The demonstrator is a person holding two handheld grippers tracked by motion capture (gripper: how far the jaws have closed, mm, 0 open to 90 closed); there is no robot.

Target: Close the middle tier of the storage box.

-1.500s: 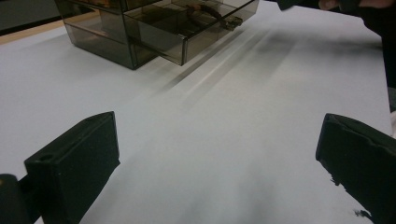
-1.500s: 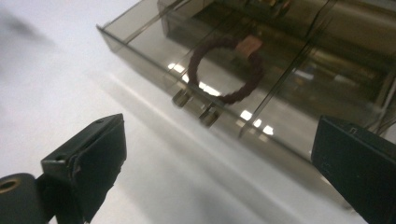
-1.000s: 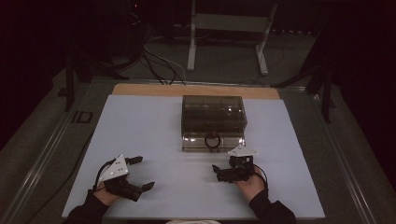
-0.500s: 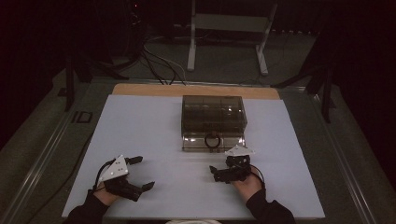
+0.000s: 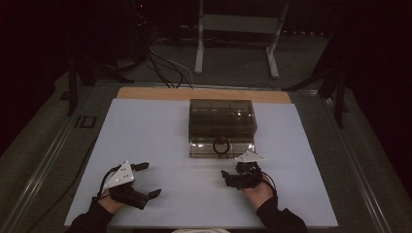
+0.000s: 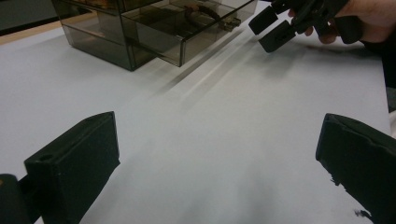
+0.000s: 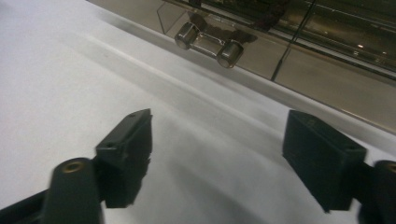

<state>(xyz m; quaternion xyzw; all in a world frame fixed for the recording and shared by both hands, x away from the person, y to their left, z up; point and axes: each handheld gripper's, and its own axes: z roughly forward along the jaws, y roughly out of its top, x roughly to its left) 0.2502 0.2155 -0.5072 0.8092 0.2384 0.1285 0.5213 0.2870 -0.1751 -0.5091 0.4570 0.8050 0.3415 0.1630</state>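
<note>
A smoky clear drawer box [image 5: 221,119] stands mid-table, its bottom drawer [image 5: 199,149] pulled out toward me. A dark ring [image 5: 221,145] lies in that drawer, also seen as the ring [image 6: 198,11] in the left gripper view. My right gripper [image 5: 225,178] sits just in front of the drawer's right end; its jaws have just been closing, still apart with nothing between them. The right gripper view [image 7: 217,144] faces the drawer's metal handle [image 7: 208,44]. My left gripper [image 5: 150,179] rests at the near left, open and empty [image 6: 219,158], and its view shows the right gripper [image 6: 271,28] farther off.
A white sheet [image 5: 160,131] covers the table, with a wooden strip [image 5: 204,93] along the far edge. Beyond it on the dark floor stand a metal frame [image 5: 233,43] and loose cables [image 5: 160,63].
The right gripper's jaws stand a little closer together than before. Both hands have stayed where they were, and the box and drawer have not moved.
</note>
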